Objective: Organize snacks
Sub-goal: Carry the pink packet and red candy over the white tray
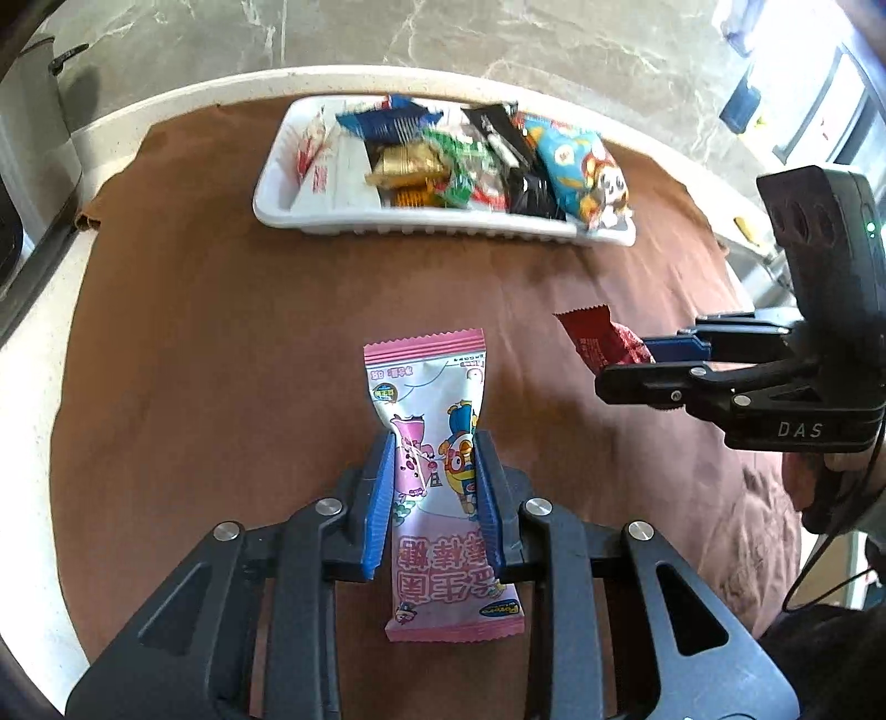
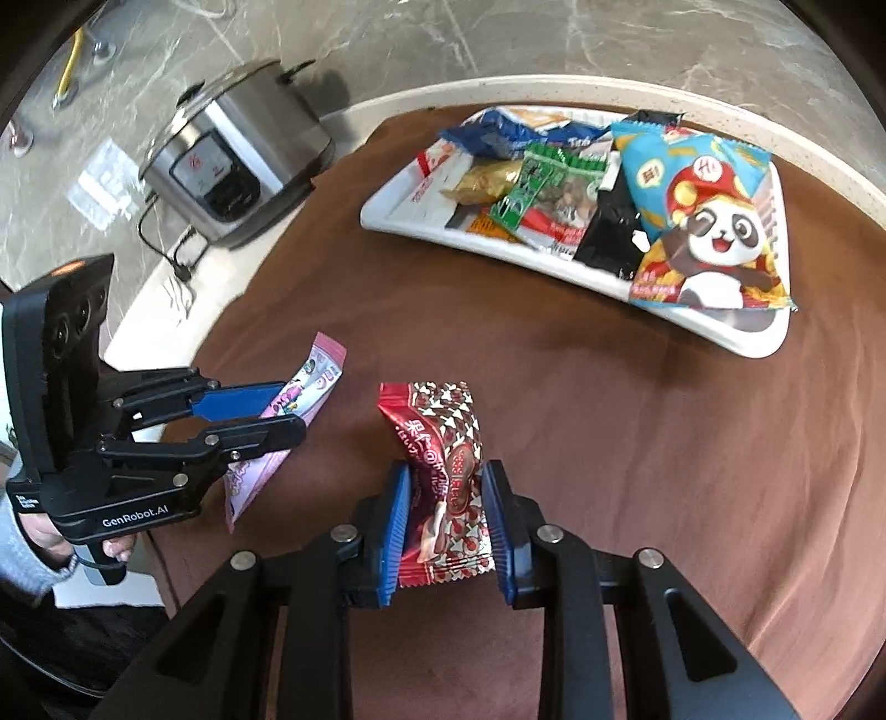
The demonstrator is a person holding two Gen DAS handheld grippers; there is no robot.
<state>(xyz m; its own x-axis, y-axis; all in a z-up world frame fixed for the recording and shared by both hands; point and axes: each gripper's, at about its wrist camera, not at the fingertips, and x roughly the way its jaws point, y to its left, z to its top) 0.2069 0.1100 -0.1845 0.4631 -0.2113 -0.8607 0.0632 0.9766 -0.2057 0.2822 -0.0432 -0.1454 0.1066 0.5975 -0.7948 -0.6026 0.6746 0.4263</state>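
Observation:
My left gripper (image 1: 434,443) is shut on a pink and white cartoon snack packet (image 1: 437,476), held above the brown cloth. It also shows in the right wrist view (image 2: 277,410) with the pink packet (image 2: 310,382) between its blue pads. My right gripper (image 2: 446,482) is shut on a red chocolate snack packet (image 2: 443,482). In the left wrist view the right gripper (image 1: 642,360) holds the red packet (image 1: 595,338) at the right. A white tray (image 1: 310,213) at the far side holds several snack packets, among them a blue panda bag (image 2: 703,221).
A brown cloth (image 1: 221,332) covers the round white table (image 1: 166,105). A silver rice cooker (image 2: 232,160) with a black cord stands off the table's left, on the marble floor (image 2: 498,39). The tray (image 2: 720,338) lies near the table's far edge.

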